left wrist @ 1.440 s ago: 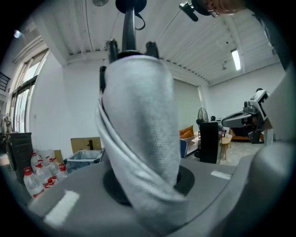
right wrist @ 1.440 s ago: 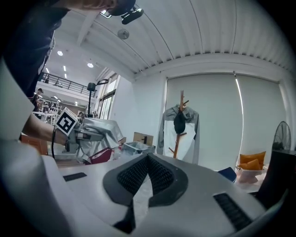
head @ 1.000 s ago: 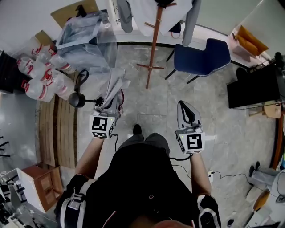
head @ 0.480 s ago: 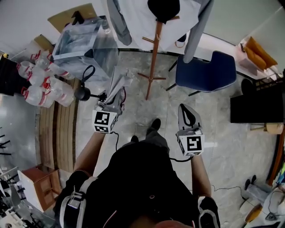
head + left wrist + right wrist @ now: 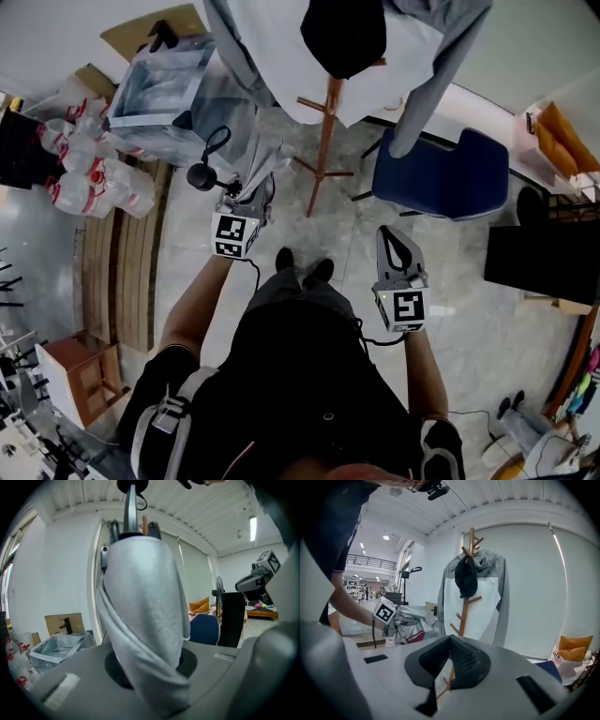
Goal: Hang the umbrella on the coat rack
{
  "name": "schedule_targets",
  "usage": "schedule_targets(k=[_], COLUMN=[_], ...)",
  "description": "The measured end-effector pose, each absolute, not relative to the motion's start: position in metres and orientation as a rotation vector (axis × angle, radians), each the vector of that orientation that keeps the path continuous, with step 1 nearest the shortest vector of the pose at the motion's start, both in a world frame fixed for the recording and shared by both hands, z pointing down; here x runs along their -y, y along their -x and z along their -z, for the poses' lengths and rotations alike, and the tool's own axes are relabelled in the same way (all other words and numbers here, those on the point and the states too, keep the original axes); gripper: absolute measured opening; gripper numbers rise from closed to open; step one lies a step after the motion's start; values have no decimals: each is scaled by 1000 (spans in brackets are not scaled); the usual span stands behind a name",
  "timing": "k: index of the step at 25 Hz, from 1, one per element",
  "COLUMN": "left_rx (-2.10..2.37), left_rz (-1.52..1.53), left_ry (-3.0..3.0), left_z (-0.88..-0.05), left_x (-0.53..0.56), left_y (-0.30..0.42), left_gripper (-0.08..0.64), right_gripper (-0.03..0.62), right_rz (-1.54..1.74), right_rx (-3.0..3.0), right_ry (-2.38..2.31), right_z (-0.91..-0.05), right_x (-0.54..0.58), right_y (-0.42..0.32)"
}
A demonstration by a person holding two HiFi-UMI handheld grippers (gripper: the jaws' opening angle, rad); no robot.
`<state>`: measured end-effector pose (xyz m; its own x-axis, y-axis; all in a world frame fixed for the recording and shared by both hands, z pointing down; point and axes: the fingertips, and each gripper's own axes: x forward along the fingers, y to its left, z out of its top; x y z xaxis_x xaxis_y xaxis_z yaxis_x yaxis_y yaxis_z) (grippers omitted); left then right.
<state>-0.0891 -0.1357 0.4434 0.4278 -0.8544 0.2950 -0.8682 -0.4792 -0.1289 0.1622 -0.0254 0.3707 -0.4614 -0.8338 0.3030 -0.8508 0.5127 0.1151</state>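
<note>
Status: carry done, hang not done.

- Umbrella (image 5: 140, 616) is in my left gripper (image 5: 248, 199), its fingers (image 5: 65, 677) clamped on the folded grey canopy. It is off the floor, in front of me and short of the coat rack (image 5: 324, 141), not touching it.
- Right gripper (image 5: 450, 639) is empty, fingers (image 5: 464, 660) together at the tips, held out beside the left one and aimed at the rack.
- Rack top is already loaded with a grey-and-white jacket (image 5: 281, 75) and a black cap (image 5: 343, 33). The right gripper view shows bare lower pegs (image 5: 454, 629) on the pole.

Left to do, as I read it: close the gap, get the strap loop over a free peg, let go. I'd say roughly halfway, with the fiddly part ahead.

Umbrella itself is a compact folding type with pale grey fabric, wrapped loosely and bunched rather than strapped tight. A metal shaft runs up to a black knob handle (image 5: 200, 175) with a thin black wrist loop (image 5: 217, 141), at the end away from my fingers. The loop looks slack and small, so it is probably the only thing that will catch on a peg.
</note>
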Motion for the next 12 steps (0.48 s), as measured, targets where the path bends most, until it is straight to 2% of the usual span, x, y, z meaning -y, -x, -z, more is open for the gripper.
schedule_targets(k=[12], left_rx=[1454], left_rz=[-574], left_ry=[-2610], left_z=[-518], left_x=[204], left_y=[84], left_gripper=[44], right_gripper=[3], right_rz=[-144], right_rx=[2363], right_ry=[-1423], right_z=[-400], right_x=[67], right_y=[-148])
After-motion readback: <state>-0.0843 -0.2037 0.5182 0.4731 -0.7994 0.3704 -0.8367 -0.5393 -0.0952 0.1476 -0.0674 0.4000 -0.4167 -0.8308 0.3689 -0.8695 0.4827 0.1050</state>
